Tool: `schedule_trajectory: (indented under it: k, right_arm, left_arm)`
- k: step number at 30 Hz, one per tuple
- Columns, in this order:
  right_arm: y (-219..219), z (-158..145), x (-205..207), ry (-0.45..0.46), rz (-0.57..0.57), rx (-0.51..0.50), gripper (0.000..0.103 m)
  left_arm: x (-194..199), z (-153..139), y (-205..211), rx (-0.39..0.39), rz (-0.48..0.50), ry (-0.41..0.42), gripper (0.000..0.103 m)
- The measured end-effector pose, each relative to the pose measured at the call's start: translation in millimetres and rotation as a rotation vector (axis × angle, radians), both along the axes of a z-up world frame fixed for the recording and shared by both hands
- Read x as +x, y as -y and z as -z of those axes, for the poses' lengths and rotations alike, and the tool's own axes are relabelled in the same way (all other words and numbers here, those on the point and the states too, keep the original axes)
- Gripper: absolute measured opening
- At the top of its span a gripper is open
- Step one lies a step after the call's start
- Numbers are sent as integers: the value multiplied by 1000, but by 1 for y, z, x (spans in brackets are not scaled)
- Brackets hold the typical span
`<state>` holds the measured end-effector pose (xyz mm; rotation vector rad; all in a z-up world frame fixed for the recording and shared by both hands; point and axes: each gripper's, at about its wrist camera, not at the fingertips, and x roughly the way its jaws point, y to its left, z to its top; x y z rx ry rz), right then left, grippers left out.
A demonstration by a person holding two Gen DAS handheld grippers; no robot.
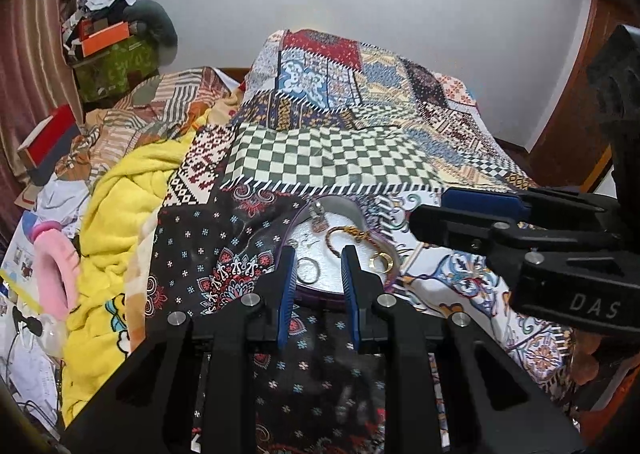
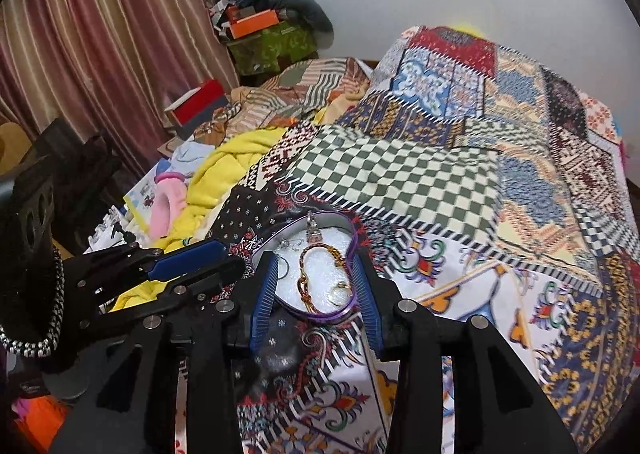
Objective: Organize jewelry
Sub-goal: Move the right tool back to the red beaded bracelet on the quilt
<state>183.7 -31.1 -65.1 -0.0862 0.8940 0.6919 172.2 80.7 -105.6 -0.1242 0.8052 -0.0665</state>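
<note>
A heart-shaped tin [image 1: 289,228] [image 2: 320,316] with a purple rim lies open on the patchwork bedspread. Inside on its white lining are a gold braided bracelet [image 1: 349,233] [image 2: 306,280], a silver ring [image 1: 308,270] [image 2: 282,268], a gold ring [image 1: 383,260] [image 2: 340,288] and a silver pendant [image 1: 318,216] [image 2: 314,232]. My left gripper [image 1: 318,250] [image 2: 230,256] is open at the tin's near-left edge, with nothing between its fingers. My right gripper [image 2: 313,260] [image 1: 430,208] is open wide, its blue pads either side of the tin, holding nothing.
The bedspread [image 1: 332,158] rises into a hump behind the tin. A yellow blanket [image 1: 120,214] and a pink padded item [image 1: 56,270] lie to the left. A red box [image 1: 48,134], stacked boxes [image 1: 108,50] and a curtain [image 2: 100,34] stand farther left.
</note>
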Motion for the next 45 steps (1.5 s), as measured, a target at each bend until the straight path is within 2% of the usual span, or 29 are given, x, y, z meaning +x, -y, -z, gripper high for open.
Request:
schedule_trajectory:
  k: [4,9,12,20,26,32,38,45]
  right_arm:
    - [19,-13,-9,27,31,8,36]
    - [44,-27,-21,59,78,10,36]
    - [61,-34,-29,75,109,9,36]
    - [114,-38,-43,102,205,-23,37]
    - [144,-29,-46,80,266,-49,38]
    - [168,-14,-49,40,306,-64,38]
    - [180,6,-46,-13,321,-61,38]
    - [185,23,-38,-60,320,-50,38]
  left_arm:
    - [-11,-14,10,10,12,30,29]
    - [-25,-29,25,21,39,58,29]
    - [-31,-35,35,25,56,68,34]
    - [-38,-36,66,25,113,53,38]
    - [-35,-24,97,30,168,15,38]
    - [-23,-1,124,41,220,-58,38]
    - [-10,29,137,68,240,-141,38]
    - [9,53,140,56,241,-212,38]
